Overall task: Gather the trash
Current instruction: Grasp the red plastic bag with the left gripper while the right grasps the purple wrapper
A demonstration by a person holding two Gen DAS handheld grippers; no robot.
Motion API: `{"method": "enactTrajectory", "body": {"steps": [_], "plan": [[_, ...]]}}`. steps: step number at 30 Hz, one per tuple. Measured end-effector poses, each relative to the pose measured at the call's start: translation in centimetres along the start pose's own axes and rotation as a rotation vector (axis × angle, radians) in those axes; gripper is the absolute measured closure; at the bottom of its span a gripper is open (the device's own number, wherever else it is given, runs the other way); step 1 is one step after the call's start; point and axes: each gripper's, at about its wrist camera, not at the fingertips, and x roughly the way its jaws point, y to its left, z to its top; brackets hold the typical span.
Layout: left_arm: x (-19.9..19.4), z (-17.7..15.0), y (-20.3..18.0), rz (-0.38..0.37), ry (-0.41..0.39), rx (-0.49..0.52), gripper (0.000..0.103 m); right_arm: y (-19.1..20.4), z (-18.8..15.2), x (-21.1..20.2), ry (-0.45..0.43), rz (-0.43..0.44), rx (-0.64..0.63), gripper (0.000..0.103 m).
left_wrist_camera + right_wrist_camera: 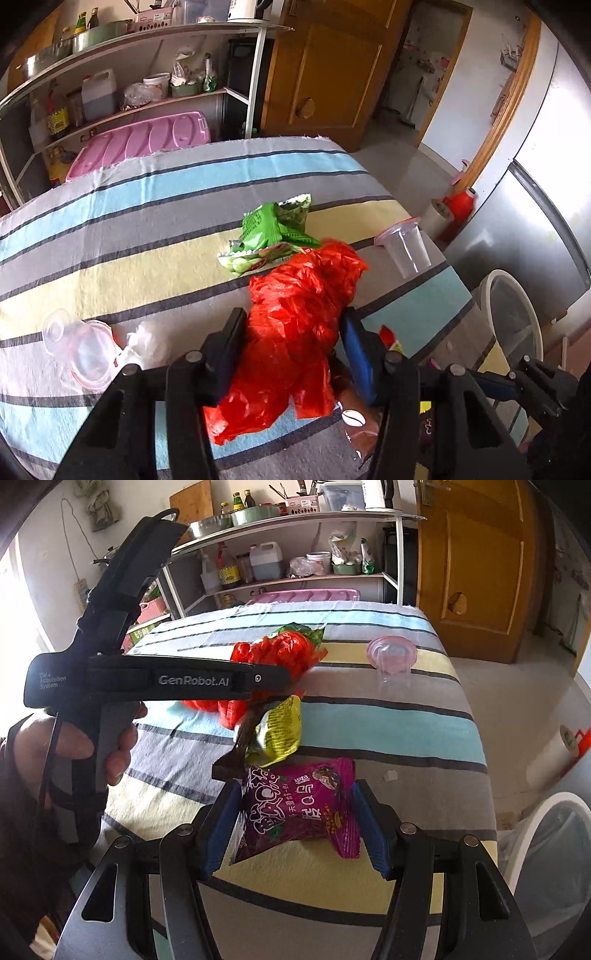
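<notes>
My left claw point(291, 332) has its two fingers pressed against the sides of a crumpled red plastic bag point(295, 325), partly closed and gripping it; the bag's long axis runs away from me along the fingers, its far end reaching toward a green snack wrapper point(273, 229) that lies just beyond it on the desk point(129, 229). My right claw point(295, 812) sits a little wider, its blue-padded fingers point(221, 830) touching both sides of a purple snack packet point(299, 812), which lies with its long axis across the gap, its printed face up and its sealed ends at the pads. Just past the packet I see a yellow-green wrapper point(277, 731) and a dark brown wrapper point(232, 757) beside it, on the striped cloth. The right view alone shows the left device from the side, with the hand point(110, 738) on its handle, and the red bag bunched at its tip. The left view alone shows clear lidded containers point(81, 347) and a white crumpled bag point(147, 343) near the desk's left side. A clear plastic cup point(404, 247) lies tipped over near the right edge, its pink-rimmed mouth toward the desk's middle. A white-rimmed trash bin point(546, 867) stands on the floor off the right edge.
</notes>
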Motion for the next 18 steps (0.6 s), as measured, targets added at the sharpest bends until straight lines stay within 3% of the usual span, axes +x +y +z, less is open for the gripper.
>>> {"method": "enactTrajectory", "body": {"steps": [6,9,10,18], "plan": [[-0.3,-0.1,0.0,0.007,-0.01,-0.007,0.052,0.2,-0.2,-0.3,-0.013,-0.013,-0.008,0.046],[-0.8,-0.1,0.0,0.006,-0.025,-0.01,0.052,0.2,-0.3,-0.5,-0.023,-0.03,-0.009,0.06],[-1.0,-0.2,0.1,0.006,-0.03,-0.013,0.052,0.0,-0.3,-0.4,-0.017,-0.03,-0.006,0.073],[-2.1,-0.4,0.1,-0.003,-0.05,-0.025,0.052,0.0,-0.7,-0.9,-0.033,-0.029,-0.003,0.075]]}}
